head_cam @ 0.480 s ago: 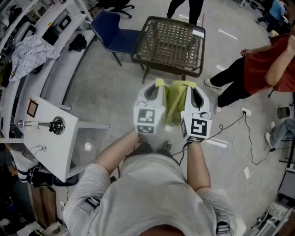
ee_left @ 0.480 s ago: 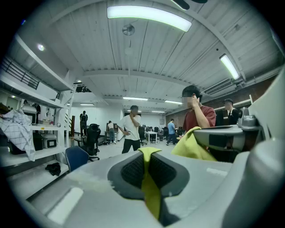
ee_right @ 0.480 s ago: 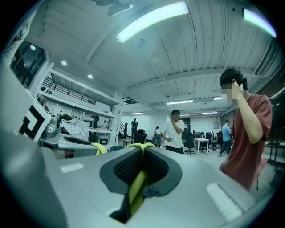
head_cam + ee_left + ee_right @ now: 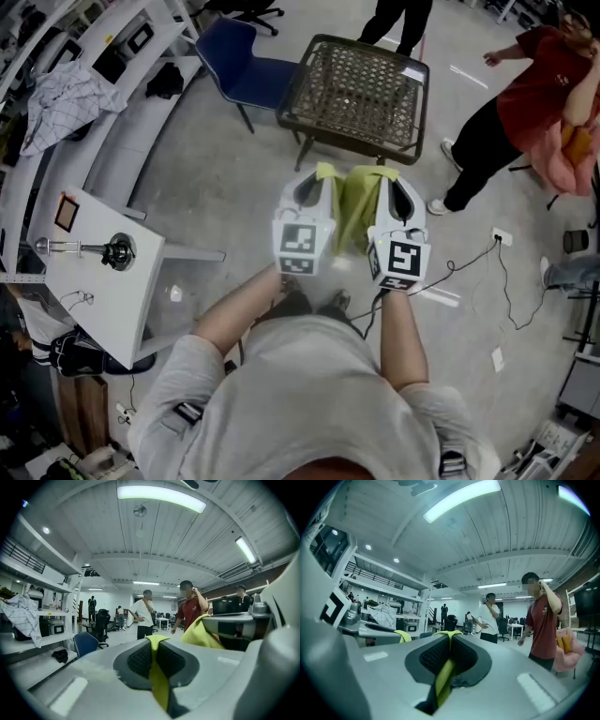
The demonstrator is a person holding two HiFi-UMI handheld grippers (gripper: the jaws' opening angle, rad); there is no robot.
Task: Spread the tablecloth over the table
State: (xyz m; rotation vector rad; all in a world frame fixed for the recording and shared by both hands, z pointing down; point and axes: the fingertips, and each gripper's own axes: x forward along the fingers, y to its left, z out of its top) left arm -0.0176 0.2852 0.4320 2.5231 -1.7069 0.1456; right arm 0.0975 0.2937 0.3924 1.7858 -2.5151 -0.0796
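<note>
A yellow-green tablecloth (image 4: 354,211) hangs bunched between my two grippers, held at chest height in front of me. My left gripper (image 4: 321,172) is shut on one corner of the tablecloth (image 4: 158,677), which sticks out past its black pads (image 4: 140,660). My right gripper (image 4: 384,174) is shut on another corner of the tablecloth (image 4: 444,677), pinched between its pads (image 4: 464,660). The two grippers sit side by side, close together and about level. A dark wicker-topped table (image 4: 358,86) stands on the floor just beyond them.
A blue chair (image 4: 242,67) stands left of the wicker table. A white table (image 4: 98,281) with a metal tool lies at the left, shelving with a checked cloth (image 4: 66,103) behind it. A person in red (image 4: 530,103) stands at the right; cables (image 4: 497,272) trail on the floor.
My grippers and the tablecloth have kept their place. The view has shifted slightly, and the person in red at the right has moved up and away.
</note>
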